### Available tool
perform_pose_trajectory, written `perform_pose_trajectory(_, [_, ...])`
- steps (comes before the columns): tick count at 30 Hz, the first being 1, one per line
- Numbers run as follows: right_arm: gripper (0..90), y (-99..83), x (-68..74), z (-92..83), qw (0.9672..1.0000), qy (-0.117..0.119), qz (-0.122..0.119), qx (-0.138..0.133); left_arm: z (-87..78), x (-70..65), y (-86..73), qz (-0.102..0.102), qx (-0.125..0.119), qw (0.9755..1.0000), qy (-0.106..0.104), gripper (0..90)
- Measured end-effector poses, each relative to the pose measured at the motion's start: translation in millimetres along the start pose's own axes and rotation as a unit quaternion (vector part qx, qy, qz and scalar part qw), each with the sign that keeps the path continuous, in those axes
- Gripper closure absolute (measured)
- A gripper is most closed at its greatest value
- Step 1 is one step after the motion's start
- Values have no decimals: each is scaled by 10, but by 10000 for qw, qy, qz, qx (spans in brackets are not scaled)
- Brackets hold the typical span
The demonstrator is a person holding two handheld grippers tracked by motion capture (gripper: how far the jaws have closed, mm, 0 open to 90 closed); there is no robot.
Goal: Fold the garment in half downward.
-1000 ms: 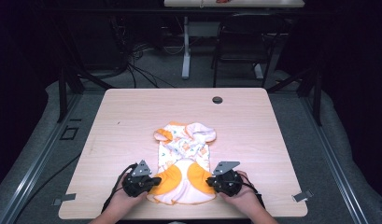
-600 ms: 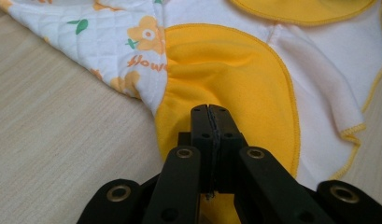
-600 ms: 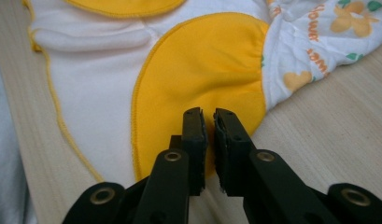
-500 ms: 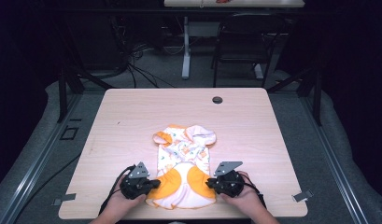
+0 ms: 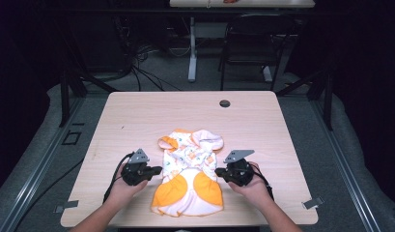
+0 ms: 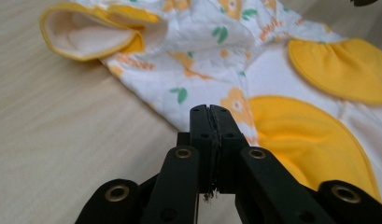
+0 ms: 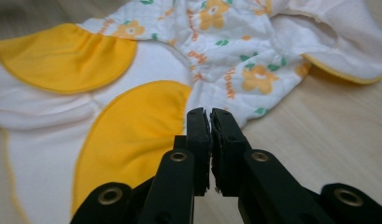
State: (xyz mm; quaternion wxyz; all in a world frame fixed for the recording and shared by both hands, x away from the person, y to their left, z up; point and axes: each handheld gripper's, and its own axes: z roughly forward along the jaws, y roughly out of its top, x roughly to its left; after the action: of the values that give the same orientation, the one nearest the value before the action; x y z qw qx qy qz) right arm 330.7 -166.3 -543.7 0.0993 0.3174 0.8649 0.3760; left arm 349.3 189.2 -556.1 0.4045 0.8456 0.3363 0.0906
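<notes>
here, both grippers' jaws closed and empty beside the baby garment [image 5: 189,179] on the table [image 5: 137,116]

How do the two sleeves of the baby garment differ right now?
The left sleeve is trimmed in yellow and lies short and bunched, its cuff gaping open, as the left gripper view shows. The right sleeve looks mostly white, with only a thin yellow edge, and spreads wider and flatter. Both are folded in against the garment on the table, away from both grippers.
</notes>
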Motion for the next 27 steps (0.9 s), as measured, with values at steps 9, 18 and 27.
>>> perform_pose_trajectory(9, [852,559,-327,349,9997,-198,-16,158,369,255,505,108,-54,9999,14,891])
perform_pose_trajectory(18, [840,660,-545,774,9979,-375,130,511,776,347,497,56,357,9991,220,893])
perform_pose_trajectory(27, [867,572,-455,864,9968,-120,-25,787,729,279,433,107,499,9986,112,898])
